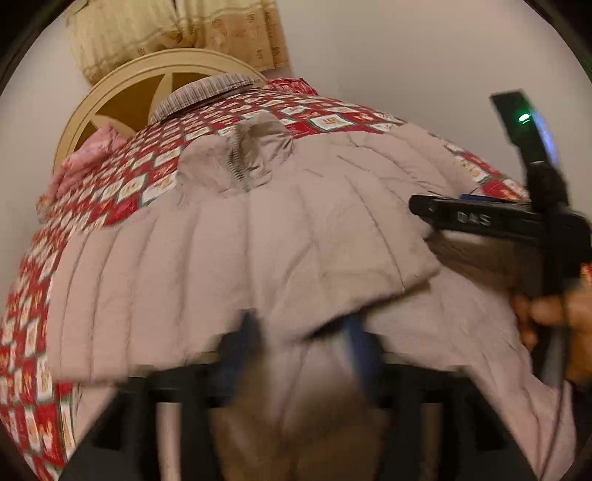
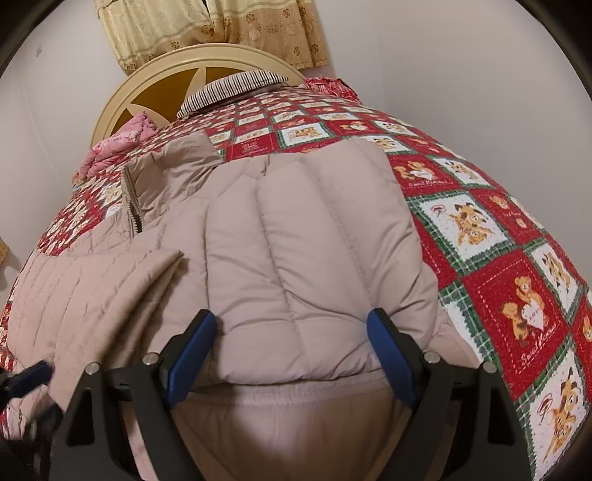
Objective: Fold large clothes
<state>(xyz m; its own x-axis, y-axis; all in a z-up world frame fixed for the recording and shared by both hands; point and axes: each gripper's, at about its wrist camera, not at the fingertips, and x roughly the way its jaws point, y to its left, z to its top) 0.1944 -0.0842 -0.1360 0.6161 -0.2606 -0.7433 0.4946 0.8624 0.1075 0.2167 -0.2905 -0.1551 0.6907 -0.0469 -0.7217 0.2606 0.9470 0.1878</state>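
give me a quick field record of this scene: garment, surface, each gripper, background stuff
garment: beige quilted puffer jacket, spread flat, zipper part open at the collar
surface: red patchwork teddy-bear bedspread
left gripper: blurred, fingers open, jacket fabric between them, a fold raised over them
right gripper: open, fingers either side of the jacket's hem
background: cream round headboard, striped pillow, pink cloth, yellow curtain

A beige quilted jacket (image 2: pixel 296 236) lies on the bear-patterned bed quilt (image 2: pixel 499 266).
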